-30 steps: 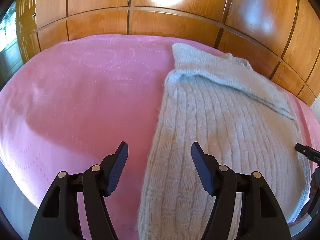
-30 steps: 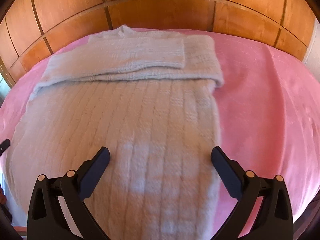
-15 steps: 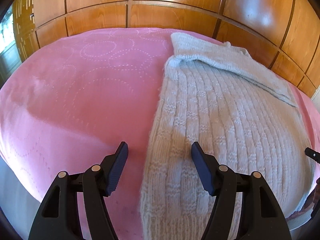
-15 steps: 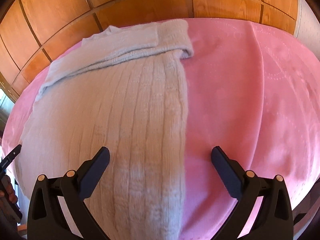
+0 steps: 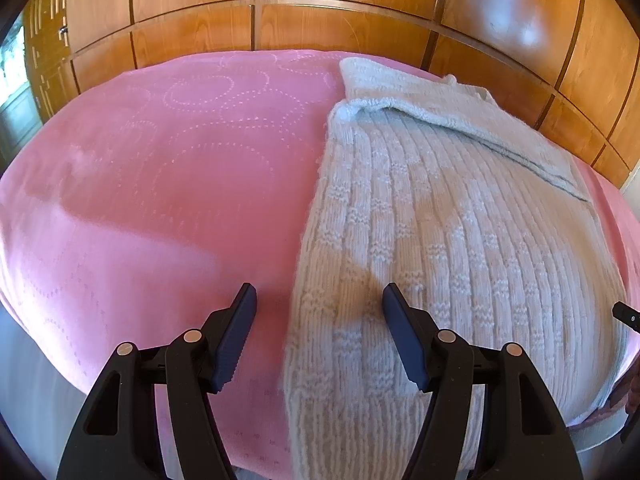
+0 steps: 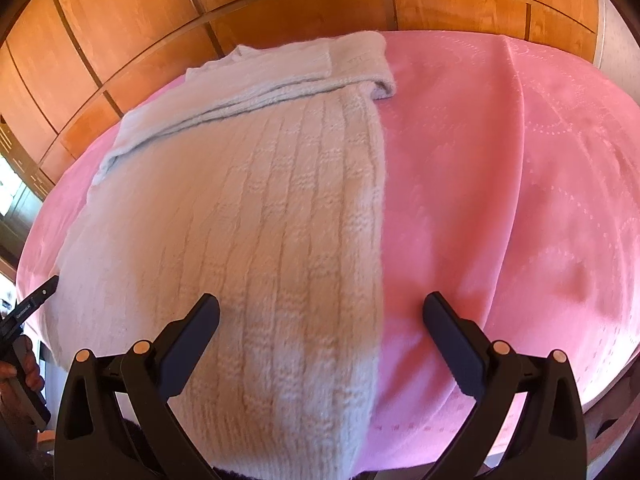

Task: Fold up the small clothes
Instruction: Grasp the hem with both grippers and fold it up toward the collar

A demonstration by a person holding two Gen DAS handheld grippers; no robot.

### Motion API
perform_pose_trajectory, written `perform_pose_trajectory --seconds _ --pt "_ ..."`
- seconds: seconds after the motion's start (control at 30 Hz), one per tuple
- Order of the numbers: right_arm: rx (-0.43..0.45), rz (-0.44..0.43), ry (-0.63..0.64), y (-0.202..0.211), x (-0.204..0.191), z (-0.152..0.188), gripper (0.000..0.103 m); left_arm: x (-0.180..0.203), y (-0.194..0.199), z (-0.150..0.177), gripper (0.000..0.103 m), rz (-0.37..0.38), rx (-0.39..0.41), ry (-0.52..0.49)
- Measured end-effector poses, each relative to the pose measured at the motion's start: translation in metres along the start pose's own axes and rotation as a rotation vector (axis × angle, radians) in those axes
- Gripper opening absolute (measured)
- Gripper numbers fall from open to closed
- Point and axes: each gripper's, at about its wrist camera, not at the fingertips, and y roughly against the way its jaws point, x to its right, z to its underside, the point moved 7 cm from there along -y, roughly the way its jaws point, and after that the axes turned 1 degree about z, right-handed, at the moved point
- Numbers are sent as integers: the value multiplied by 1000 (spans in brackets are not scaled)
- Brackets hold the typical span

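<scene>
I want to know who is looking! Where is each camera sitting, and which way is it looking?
Left wrist view: sits on the left tool, looks down at the sweater's left edge on the pink blanket; its open black fingers show.
Right wrist view: sits on the right tool, looks down at the sweater's right edge; its open fingers and a hand at the left edge show.
Both views share the sweater, blanket and wooden wall.

Small white lettering, too blurred to read, stands on the left gripper (image 6: 30,308) at the right wrist view's edge; nothing else bears legible text.
</scene>
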Motion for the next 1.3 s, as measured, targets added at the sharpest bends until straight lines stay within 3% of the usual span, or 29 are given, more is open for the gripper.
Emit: perform_pose_trajectory --seconds 0.17,0.27,0.33,0.37,0.4,0.43,0.5,0.57,0.77,1.0,1.17,1.27,1.3 --pt "-26 -58 13 6 -6 11 101 1 4 7 62 6 -11 -19" --pt "-45 -69 37 9 -12 20 90 3 8 15 53 15 -21 -49" --pt "-61 -66 73 12 -16 26 71 7 13 22 42 48 -28 -81" --pt "-64 -64 81 13 -16 27 67 8 13 24 38 55 -31 -90" --pt "-71 -69 82 14 -16 29 56 10 14 27 28 63 -36 -111" --pt "-77 -74 76 15 -14 29 38 13 15 29 20 85 -44 -130" --pt "-94 -82 61 17 -11 31 14 17 20 31 11 126 -53 -154" --pt "-101 -115 53 22 -14 30 13 17 27 29 9 180 -57 -154" --pt "-48 -268 3 45 -31 7 12 9 47 2 9 416 -56 -7" --pt "57 -381 -145 45 -29 -64 12 12 39 -52 5 574 -34 126" --pt "49 -311 -235 -1 -14 -120 12 21 -1 -110 5 568 -30 187" --pt "26 -264 -268 -24 1 -139 14 17 -45 -144 5 461 -45 245" --pt "27 -263 -287 -31 8 -146 20 14 -60 -154 12 435 -57 264"
